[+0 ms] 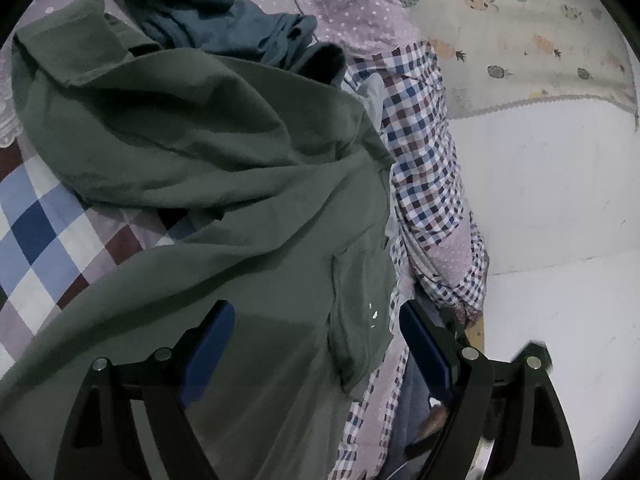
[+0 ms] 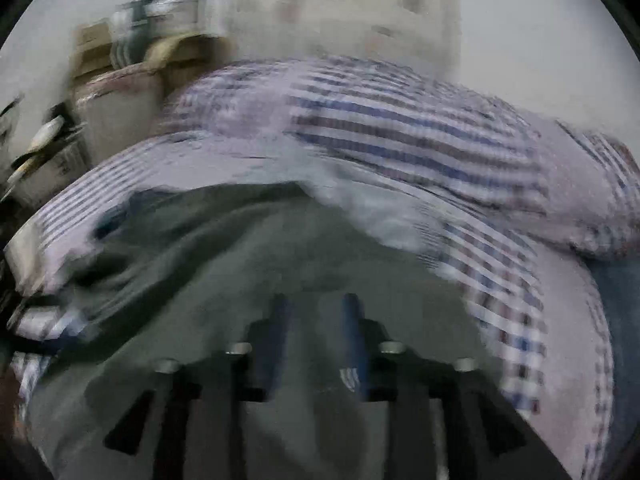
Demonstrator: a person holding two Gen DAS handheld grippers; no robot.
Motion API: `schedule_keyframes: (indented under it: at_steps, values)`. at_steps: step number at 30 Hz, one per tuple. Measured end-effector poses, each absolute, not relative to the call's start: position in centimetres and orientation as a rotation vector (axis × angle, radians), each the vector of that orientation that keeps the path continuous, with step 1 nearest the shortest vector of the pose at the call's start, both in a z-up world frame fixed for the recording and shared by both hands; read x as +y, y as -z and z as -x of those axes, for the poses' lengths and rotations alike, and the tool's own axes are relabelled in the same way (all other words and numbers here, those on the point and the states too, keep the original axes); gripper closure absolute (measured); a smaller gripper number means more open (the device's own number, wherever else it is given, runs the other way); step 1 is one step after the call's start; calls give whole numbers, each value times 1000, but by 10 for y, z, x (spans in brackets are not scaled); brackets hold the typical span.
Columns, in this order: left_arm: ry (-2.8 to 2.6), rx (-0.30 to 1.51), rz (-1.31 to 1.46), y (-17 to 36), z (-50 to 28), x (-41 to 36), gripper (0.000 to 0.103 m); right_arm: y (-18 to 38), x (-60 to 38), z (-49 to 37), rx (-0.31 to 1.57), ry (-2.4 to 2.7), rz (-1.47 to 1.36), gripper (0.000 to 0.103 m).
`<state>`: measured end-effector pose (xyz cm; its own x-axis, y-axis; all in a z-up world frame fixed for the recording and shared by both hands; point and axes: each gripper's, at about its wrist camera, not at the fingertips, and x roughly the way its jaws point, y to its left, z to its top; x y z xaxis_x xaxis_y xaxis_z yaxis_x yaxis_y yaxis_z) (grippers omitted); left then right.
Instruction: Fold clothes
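Green cloth fills the space right under my fingers: the green garment (image 1: 224,168) lies crumpled on the checked bedspread (image 1: 36,232), its near edge running between the wide-spread pads of my left gripper (image 1: 316,344), which holds nothing. My right gripper (image 2: 316,320) hovers over the same garment (image 2: 224,248); its view is blurred, the pads stand close together with a narrow gap, and I cannot tell whether cloth is pinched there. Beyond my left fingertips a teal garment (image 1: 208,12) lies bunched, touching the green one's far side. I judge this step is spreading out: I should take two corners of one hem, not a mid-fold, and pull the cloth flat before any crease.
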<state>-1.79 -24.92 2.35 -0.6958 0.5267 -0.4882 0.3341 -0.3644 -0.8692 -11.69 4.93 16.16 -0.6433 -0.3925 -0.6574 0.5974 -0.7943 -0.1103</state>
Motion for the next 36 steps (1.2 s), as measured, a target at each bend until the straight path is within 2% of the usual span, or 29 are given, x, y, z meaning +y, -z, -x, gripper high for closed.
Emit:
schedule_keyframes:
  at_steps: [4, 12, 15, 16, 17, 18, 23, 28, 36]
  values:
    - [-2198, -1715, 1151, -22, 15, -251, 16, -127, 1, 79, 619, 2260, -809, 55]
    - [-2179, -1723, 1152, -20, 17, -250, 16, -65, -56, 106, 650, 2247, -930, 55]
    - [-2162, -1735, 1154, -18, 17, -251, 16, -55, -62, 117, 636, 2238, -950, 58]
    - [-2162, -1735, 1153, -18, 17, -251, 16, -56, -58, 121, 603, 2249, -964, 72]
    - [-2163, -1736, 1152, -18, 17, -251, 16, -57, -54, 126, 567, 2261, -977, 89]
    - [-2163, -1737, 1152, -18, 17, -251, 16, -59, -47, 132, 513, 2284, -993, 96]
    - [-2163, -1739, 1159, -16, 18, -249, 16, -83, 10, 146, 231, 2383, -1010, 98]
    - [-2163, -1734, 1161, -16, 18, -249, 16, -143, 123, 132, -158, 2537, -870, 98]
    - [-2177, -1699, 1151, -19, 19, -243, 16, -217, 283, 81, -412, 2882, -676, 99]
